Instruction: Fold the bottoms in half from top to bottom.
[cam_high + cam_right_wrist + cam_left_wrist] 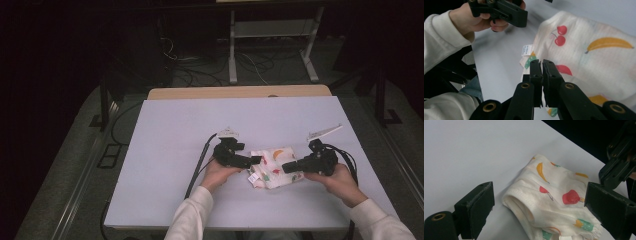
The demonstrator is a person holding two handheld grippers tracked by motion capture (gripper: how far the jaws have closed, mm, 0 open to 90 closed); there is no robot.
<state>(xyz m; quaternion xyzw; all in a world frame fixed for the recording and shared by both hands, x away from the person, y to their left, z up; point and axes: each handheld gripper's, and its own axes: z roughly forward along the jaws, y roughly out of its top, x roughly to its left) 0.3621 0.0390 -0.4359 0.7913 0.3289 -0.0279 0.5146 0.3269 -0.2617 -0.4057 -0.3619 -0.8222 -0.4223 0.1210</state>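
My jaws differ: the left gripper (539, 210) stands wide, its pads either side of the folded fruit-print garment (554, 197) without touching it, while the right gripper (542, 75) is pressed together, nothing visibly between its pads, over the cloth's edge. The garment lies on the white worktop (165, 145) near its front edge, right of centre, small label (526, 50) showing.

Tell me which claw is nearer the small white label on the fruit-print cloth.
Right. The right claw is shut over the fruit-print cloth beside the label; the left claw hangs open at the cloth's far-left edge.
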